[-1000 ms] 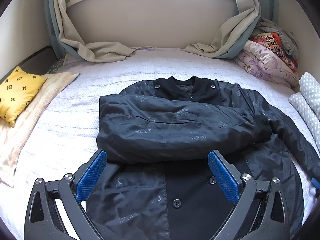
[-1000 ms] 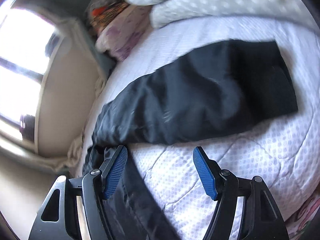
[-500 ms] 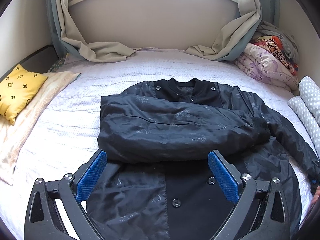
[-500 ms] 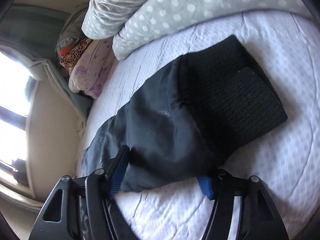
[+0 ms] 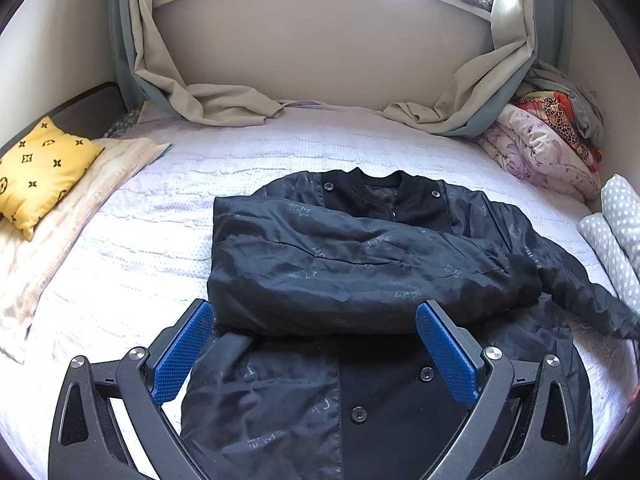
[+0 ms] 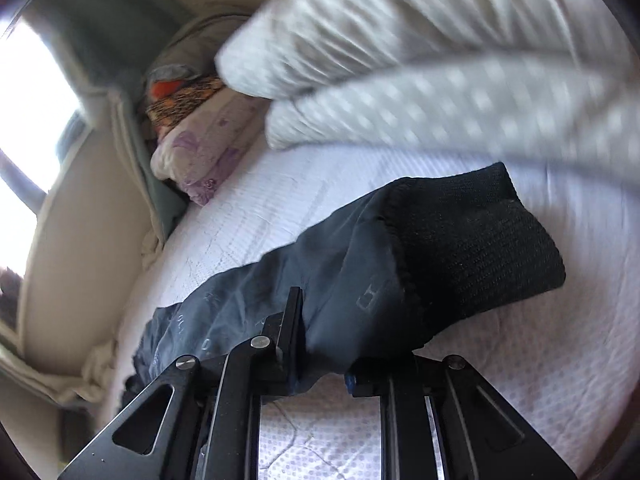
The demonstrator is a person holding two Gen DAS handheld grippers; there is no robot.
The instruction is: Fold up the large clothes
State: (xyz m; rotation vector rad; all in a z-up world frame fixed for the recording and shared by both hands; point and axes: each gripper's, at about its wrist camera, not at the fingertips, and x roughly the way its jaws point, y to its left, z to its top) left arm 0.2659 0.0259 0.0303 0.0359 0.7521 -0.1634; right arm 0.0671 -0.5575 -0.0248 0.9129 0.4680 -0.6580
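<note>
A black button-front jacket (image 5: 360, 272) lies face up on the bed, its left sleeve folded across the chest. My left gripper (image 5: 316, 352) hovers open over the lower front, with nothing between its blue pads (image 5: 180, 360). The jacket's other sleeve (image 5: 580, 284) trails off to the right. In the right wrist view my right gripper (image 6: 320, 360) is closing its jaws on that sleeve (image 6: 352, 280) just behind the black knit cuff (image 6: 480, 248). The fabric is bunched between the fingers and lifted off the bedcover.
The white quilted bedcover (image 5: 140, 248) surrounds the jacket. A yellow pillow (image 5: 36, 168) lies far left, and beige curtains (image 5: 224, 108) drape at the back. Folded bedding (image 5: 548, 140) and grey dotted pillows (image 6: 440, 92) are stacked close to the right sleeve.
My right gripper slid over the sleeve, its jaws narrowed onto the fabric behind the cuff, and the sleeve end rose. The left gripper stayed put and open.
</note>
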